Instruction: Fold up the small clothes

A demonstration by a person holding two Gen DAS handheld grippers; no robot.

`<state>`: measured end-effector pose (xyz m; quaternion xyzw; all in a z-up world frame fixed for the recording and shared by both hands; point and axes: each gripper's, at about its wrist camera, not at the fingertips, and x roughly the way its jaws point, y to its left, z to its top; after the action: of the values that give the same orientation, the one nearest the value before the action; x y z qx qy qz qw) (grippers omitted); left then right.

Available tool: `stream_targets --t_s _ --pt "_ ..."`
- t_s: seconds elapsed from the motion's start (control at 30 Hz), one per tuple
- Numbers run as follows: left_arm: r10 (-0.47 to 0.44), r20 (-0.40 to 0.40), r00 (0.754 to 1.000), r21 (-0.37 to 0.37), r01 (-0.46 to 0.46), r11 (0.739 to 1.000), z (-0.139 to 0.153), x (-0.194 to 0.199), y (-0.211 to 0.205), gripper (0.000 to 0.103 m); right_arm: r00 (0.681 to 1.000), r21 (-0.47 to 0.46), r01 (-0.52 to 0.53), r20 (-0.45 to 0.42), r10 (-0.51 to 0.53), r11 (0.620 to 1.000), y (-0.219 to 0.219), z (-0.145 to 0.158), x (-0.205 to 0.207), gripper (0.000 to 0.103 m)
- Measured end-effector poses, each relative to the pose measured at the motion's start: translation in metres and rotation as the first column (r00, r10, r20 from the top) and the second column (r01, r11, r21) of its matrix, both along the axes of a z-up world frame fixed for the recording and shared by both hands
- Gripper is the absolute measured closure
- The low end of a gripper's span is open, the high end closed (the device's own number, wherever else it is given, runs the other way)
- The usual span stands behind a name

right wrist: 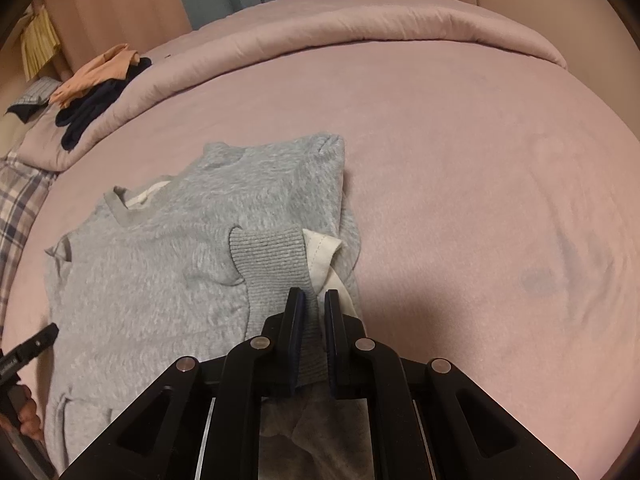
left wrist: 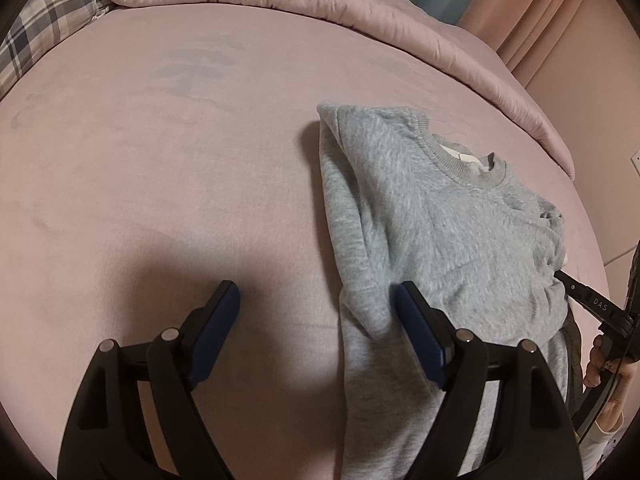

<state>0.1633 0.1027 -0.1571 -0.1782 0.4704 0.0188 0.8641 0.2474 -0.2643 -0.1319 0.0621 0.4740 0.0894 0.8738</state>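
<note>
The lower hem of the grey sweatshirt (left wrist: 432, 216) runs out of the left wrist view behind the black gripper frame, and in the right wrist view its bottom edge is likewise cut off beneath the frame, so how far it is folded cannot be told. The sweatshirt lies flat on the pink bedsheet (left wrist: 160, 160), neckline away from the cameras, one sleeve doubled over its front. The left gripper (left wrist: 318, 300) has its jaws wide apart with nothing pressed between them; its right finger rests at the sweatshirt's folded left edge, the other over bare sheet. The right gripper (right wrist: 314, 300) has its jaws together, clamped on the ribbed cuff (right wrist: 272, 256) of the folded-over sleeve. Both grippers point downward at a slant toward the bed. A hand (left wrist: 600, 364) holding the right gripper shows at the edge. Dark and peach clothes (right wrist: 100, 88) lie on the rolled duvet (right wrist: 360, 28).
</note>
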Motion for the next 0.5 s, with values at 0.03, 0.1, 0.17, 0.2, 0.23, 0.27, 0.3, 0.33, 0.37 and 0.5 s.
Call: stream_targets --t_s 0.03,0.1,0.17,0.2,0.23,0.27,0.3,0.33,0.37,0.5 --pt "0.000 0.000 1.000 0.000 0.000 1.000 -0.0002 0.0003 0.0001 0.022 1.000 0.000 -0.001 0.000 0.001 1.000 0.0001 -0.0001 0.0000 0.098" --pt "0.000 0.001 1.000 0.001 0.000 1.000 -0.0002 0.0006 -0.0004 0.022 1.000 0.000 -0.001 0.000 0.001 1.000 -0.0001 0.0000 0.0001 0.098" --pt "0.000 0.000 1.000 0.000 0.000 1.000 -0.0002 0.0006 -0.0004 0.022 1.000 0.000 -0.002 0.000 0.002 1.000 0.0001 -0.0002 0.0006 0.098" --pt "0.000 0.000 1.000 -0.001 0.000 1.000 -0.0002 0.0005 -0.0004 0.021 1.000 0.000 -0.002 0.000 0.002 1.000 0.0001 -0.0004 0.0005 0.098" --pt "0.000 0.001 1.000 -0.002 0.000 1.000 -0.0004 0.0005 -0.0003 0.021 1.000 0.000 -0.003 0.000 0.003 1.000 0.0002 -0.0004 0.0005 0.098" --pt "-0.001 0.002 1.000 -0.002 0.001 1.000 -0.0005 0.0007 -0.0005 0.021 1.000 0.000 -0.003 0.000 0.003 1.000 0.0000 -0.0003 0.0006 0.098" --pt "-0.002 0.003 1.000 -0.002 0.002 1.000 -0.0005 0.0007 -0.0007 0.021 1.000 0.000 -0.002 0.000 0.002 1.000 0.0001 -0.0003 0.0006 0.098" --pt "-0.002 0.004 1.000 -0.002 0.002 1.000 -0.0005 0.0007 -0.0009 0.021 1.000 0.000 -0.002 0.000 0.002 1.000 0.0003 -0.0003 0.0007 0.098" --pt "-0.004 0.005 1.000 -0.001 0.004 1.000 -0.0006 0.0007 -0.0009 0.021 1.000 -0.001 -0.003 0.000 0.003 1.000 0.0001 -0.0004 0.0007 0.098" --pt "-0.007 0.006 1.000 -0.001 0.007 1.000 -0.0006 0.0012 -0.0012 0.021 1.000 -0.002 -0.004 0.000 0.004 1.000 0.0001 -0.0005 0.0009 0.097"
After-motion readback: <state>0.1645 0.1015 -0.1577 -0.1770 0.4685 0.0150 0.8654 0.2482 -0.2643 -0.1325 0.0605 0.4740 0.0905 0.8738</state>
